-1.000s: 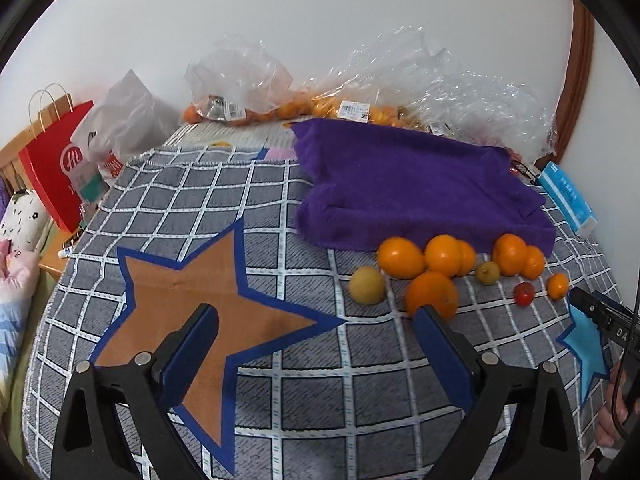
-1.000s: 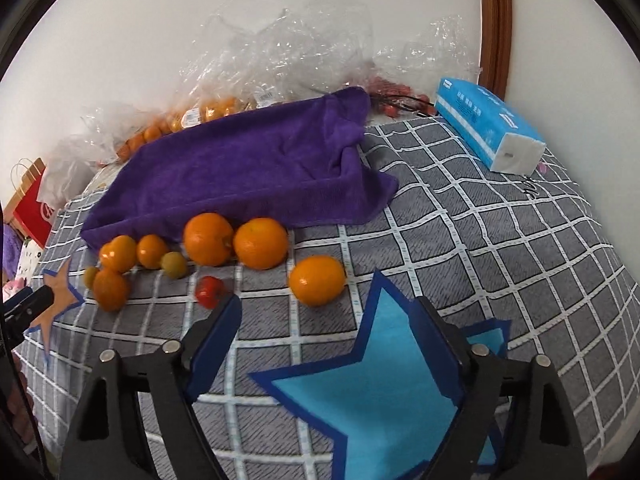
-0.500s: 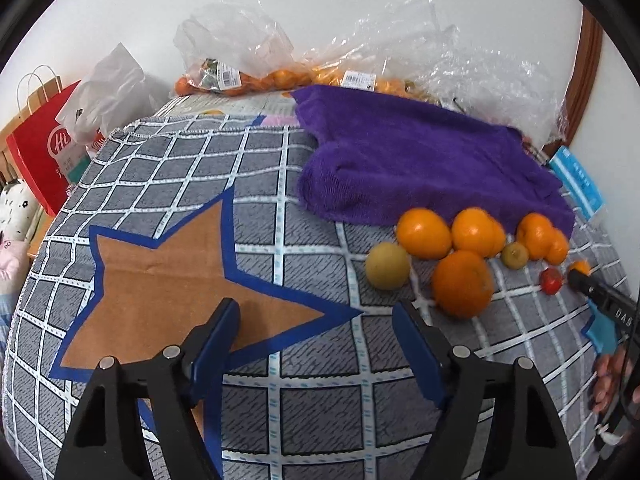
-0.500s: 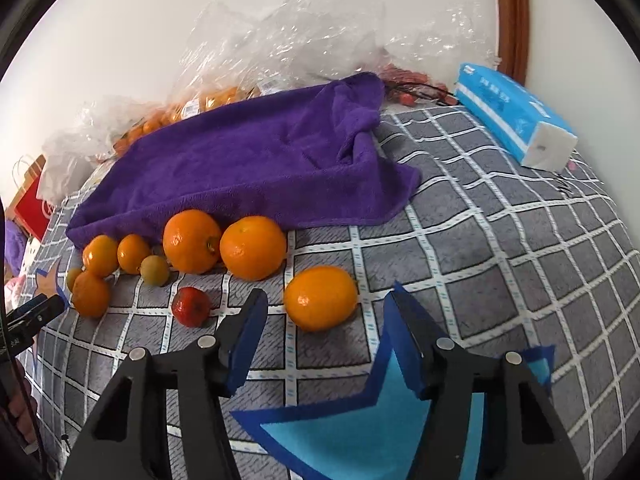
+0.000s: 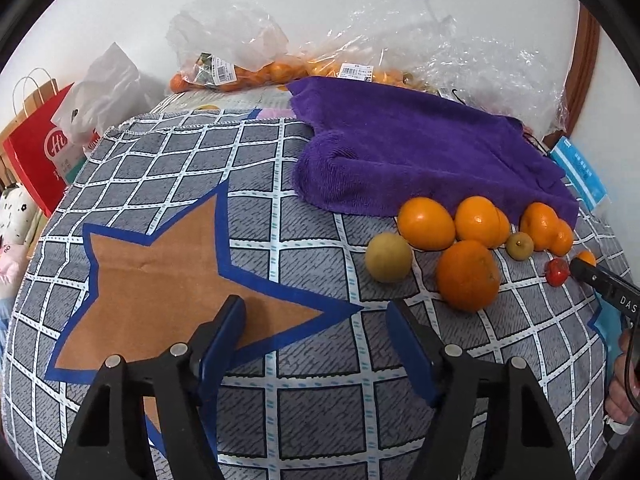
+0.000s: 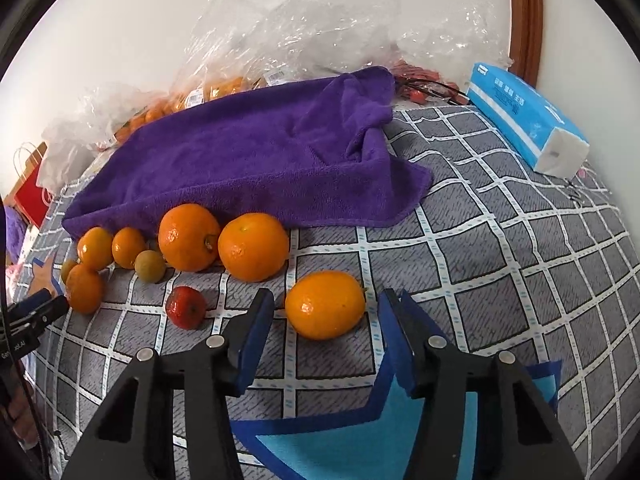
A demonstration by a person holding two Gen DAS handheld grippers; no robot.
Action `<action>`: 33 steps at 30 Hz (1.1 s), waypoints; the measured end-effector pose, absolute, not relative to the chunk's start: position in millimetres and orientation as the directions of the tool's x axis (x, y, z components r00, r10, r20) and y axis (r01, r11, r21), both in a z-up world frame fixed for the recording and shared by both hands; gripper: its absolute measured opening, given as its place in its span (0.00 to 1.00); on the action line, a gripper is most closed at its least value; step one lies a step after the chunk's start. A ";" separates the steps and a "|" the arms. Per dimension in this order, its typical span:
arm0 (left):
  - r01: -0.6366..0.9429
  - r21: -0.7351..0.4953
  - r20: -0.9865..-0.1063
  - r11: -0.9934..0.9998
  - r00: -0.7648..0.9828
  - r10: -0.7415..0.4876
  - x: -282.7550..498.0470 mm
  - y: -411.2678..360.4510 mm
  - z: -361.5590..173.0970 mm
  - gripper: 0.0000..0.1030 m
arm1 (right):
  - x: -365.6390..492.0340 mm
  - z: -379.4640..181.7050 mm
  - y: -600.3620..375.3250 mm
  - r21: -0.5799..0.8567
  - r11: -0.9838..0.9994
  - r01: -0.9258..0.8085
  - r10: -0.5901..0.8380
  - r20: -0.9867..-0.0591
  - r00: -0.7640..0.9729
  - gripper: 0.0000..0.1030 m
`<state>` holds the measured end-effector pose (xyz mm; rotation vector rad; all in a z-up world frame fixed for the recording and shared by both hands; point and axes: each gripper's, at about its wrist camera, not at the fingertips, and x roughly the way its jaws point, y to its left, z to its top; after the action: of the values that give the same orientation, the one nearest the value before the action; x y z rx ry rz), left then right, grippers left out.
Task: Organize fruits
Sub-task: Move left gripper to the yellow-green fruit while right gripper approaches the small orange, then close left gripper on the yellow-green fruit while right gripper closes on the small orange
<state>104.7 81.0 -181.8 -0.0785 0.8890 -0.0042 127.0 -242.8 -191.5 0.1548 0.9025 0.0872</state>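
Barely starting: fruits (image 6: 188,256) lying unsorted beside purple towel (image 6: 260,164).
Spreading wide, holding nothing: right gripper (image 6: 325,316) straddling oval orange (image 6: 325,305); left gripper (image 5: 316,320) likewise.

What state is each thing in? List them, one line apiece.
Left gripper: open, empty, over the orange star.
Right gripper: open, jaws either side of the oval orange, not gripping.
Purple towel: spread out, rumpled.
Tissue pack: lying flat.
Plastic bags: crumpled, holding fruit.
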 end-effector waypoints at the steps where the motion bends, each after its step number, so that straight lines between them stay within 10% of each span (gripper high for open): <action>1: -0.029 -0.078 -0.774 0.997 0.632 -0.042 104.4 82.0 -181.6 0.69 | 126.9 -191.4 -243.2 0.173 0.985 -0.009 0.142 -0.774 0.617 0.53; 9: 0.049 -0.105 -0.778 0.993 0.618 -0.113 109.0 72.3 -176.4 0.35 | 122.1 -190.8 -245.3 0.182 0.983 0.008 0.136 -0.764 0.631 0.38; 33: 0.106 -0.296 -0.708 0.949 0.643 -0.293 133.2 81.5 -182.6 0.26 | 123.1 -192.2 -246.2 0.190 0.982 0.013 0.138 -0.755 0.642 0.36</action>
<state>133.2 81.5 -182.6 -0.2365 0.8444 -0.2295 123.1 -246.2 -192.2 0.1841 0.8725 0.0716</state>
